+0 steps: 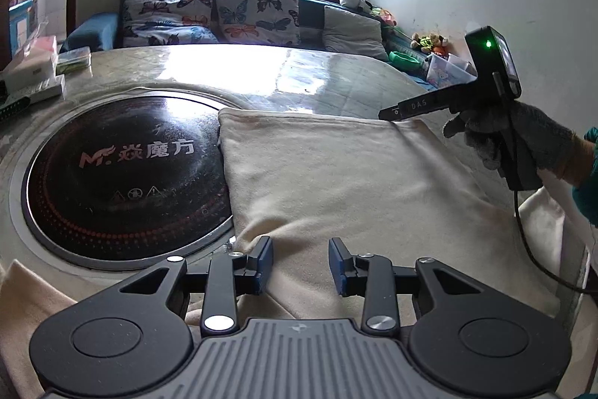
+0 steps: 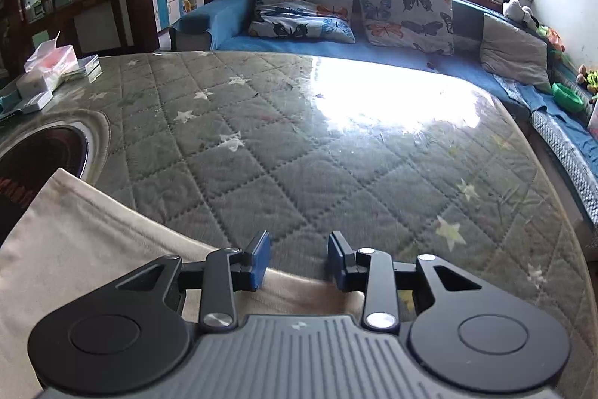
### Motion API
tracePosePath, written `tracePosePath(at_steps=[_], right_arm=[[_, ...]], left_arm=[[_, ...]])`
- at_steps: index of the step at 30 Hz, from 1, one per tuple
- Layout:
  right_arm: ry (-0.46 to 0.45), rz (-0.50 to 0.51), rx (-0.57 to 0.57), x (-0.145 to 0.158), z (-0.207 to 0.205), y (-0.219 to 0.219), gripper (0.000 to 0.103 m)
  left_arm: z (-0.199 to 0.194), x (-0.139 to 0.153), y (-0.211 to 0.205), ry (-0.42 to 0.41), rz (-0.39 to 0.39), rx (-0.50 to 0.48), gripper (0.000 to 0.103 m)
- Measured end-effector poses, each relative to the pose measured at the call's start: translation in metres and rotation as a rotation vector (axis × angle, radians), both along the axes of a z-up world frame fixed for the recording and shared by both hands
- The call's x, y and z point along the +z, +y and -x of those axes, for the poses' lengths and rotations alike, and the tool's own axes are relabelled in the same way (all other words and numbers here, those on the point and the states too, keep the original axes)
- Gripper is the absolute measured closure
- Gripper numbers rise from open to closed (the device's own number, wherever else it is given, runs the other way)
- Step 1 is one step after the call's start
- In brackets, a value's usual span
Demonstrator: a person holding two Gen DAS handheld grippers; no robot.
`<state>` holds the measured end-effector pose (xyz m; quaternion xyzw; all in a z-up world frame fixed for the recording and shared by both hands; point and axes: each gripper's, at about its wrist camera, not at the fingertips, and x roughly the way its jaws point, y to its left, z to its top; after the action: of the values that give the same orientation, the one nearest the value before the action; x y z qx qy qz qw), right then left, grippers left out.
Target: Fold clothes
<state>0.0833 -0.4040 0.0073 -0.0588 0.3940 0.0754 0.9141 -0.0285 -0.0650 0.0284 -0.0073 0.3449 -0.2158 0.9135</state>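
A cream garment lies flat on the table, folded into a rough rectangle, its left edge over the black cooktop. My left gripper is open and empty just above the garment's near edge. My right gripper is open and empty over the garment's far right corner. In the left wrist view the right gripper shows as a black tool in a gloved hand, its tip at that far corner; its fingers are hidden there.
A round black induction cooktop is set into the table at the left. The table has a glossy quilted star-pattern cover. Boxes and tissues sit at the far left. A blue sofa with butterfly pillows stands behind.
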Motion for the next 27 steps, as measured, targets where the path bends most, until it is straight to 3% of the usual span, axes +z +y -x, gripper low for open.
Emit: tracePosePath(at_steps=[7,11,15,21,25,27], right_arm=[[-0.019,0.031,0.101,0.016,0.037,0.02,0.069],[-0.021,0.028,0.205,0.023,0.074,0.046,0.062],[-0.025,0.023,0.316,0.029,0.112,0.074,0.058],[-0.053,0.035,0.48,0.038,0.154,0.124,0.058],[-0.079,0.076,0.564,0.042,0.17,0.152,0.046],[-0.087,0.092,0.596,0.042,0.177,0.165,0.045]], left_arm=[[0.019,0.011,0.018,-0.037,-0.028,0.064,0.061],[0.039,0.016,0.037,-0.065,-0.077,0.138,0.047],[0.054,0.013,0.049,-0.093,-0.145,0.208,0.04],[0.061,-0.002,0.063,-0.115,-0.287,0.281,0.042],[0.06,-0.006,0.083,-0.118,-0.28,0.368,0.049],[0.059,-0.007,0.098,-0.118,-0.261,0.445,0.051]])
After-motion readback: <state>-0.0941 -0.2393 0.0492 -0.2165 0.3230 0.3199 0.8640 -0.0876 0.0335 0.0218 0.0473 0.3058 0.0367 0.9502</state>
